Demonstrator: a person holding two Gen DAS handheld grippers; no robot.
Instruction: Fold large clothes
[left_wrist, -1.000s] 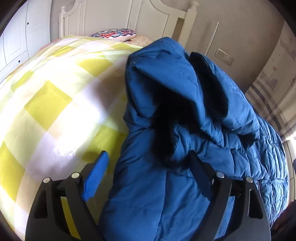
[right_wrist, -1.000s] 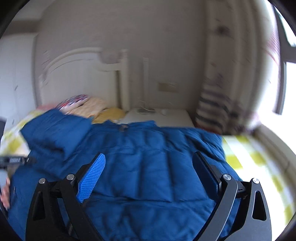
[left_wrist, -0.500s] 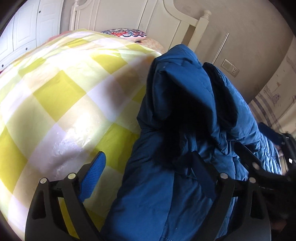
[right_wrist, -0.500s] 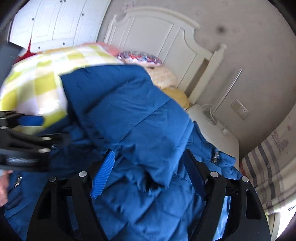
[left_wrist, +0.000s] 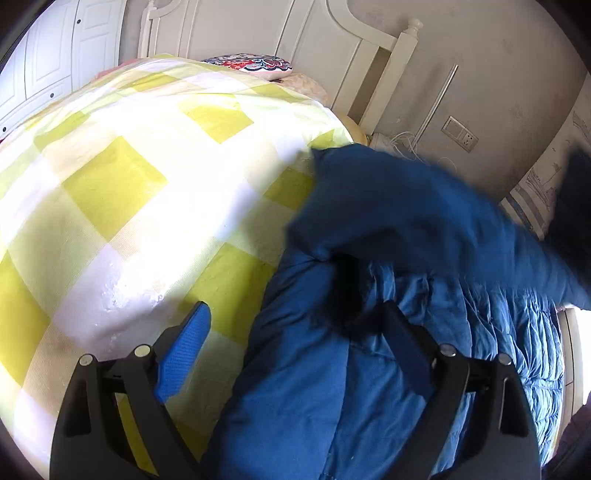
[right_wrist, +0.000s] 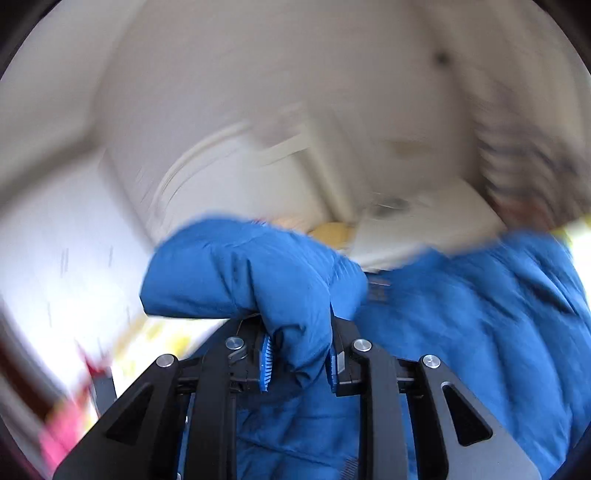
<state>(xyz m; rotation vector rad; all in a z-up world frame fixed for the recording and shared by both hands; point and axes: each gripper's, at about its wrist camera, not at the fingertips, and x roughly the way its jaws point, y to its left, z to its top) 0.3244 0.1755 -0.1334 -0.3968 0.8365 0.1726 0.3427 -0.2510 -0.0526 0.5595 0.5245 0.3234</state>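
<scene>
Blurred headboard (right_wrist: 236, 173), right claw (right_wrist: 299, 360) clenched on blue jacket (right_wrist: 258, 280) fold, left claw (left_wrist: 295, 347) spread wide.

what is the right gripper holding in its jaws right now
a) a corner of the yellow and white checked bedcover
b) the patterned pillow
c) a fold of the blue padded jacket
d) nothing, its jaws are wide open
c: in the right wrist view the right gripper has its jaws closed on a bunched fold of the blue padded jacket.
</scene>
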